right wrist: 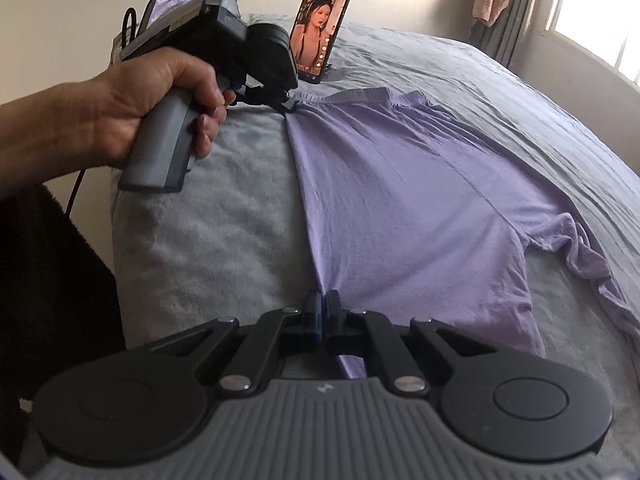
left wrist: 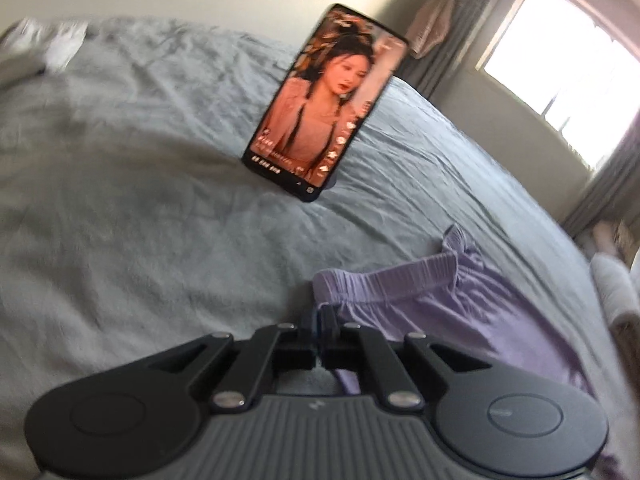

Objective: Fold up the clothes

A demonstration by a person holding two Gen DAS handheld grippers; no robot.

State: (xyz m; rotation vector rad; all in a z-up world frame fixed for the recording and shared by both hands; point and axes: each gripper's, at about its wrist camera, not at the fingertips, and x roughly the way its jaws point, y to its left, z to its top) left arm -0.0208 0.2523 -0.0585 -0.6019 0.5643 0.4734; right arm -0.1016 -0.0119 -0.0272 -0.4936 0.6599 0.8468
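Note:
A lilac garment point(right wrist: 400, 184) with an elastic waistband lies spread on the grey bed point(right wrist: 192, 220). My right gripper point(right wrist: 323, 304) is shut on its near left edge, and the fabric runs out under the jaws. Farther back, a hand point(right wrist: 152, 104) holds my left gripper point(right wrist: 289, 107), which pinches the left end of the waistband. In the left wrist view the left gripper point(left wrist: 321, 314) is shut on that gathered waistband corner of the lilac garment point(left wrist: 440, 304), which trails off to the right.
A phone point(left wrist: 326, 104) stands upright on the bed with its screen lit, also in the right wrist view as the phone point(right wrist: 320, 32). A window point(left wrist: 560, 72) and curtains are at the right. White items point(left wrist: 60, 44) lie at the bed's far left. A dark cloth point(right wrist: 48, 280) hangs at the left.

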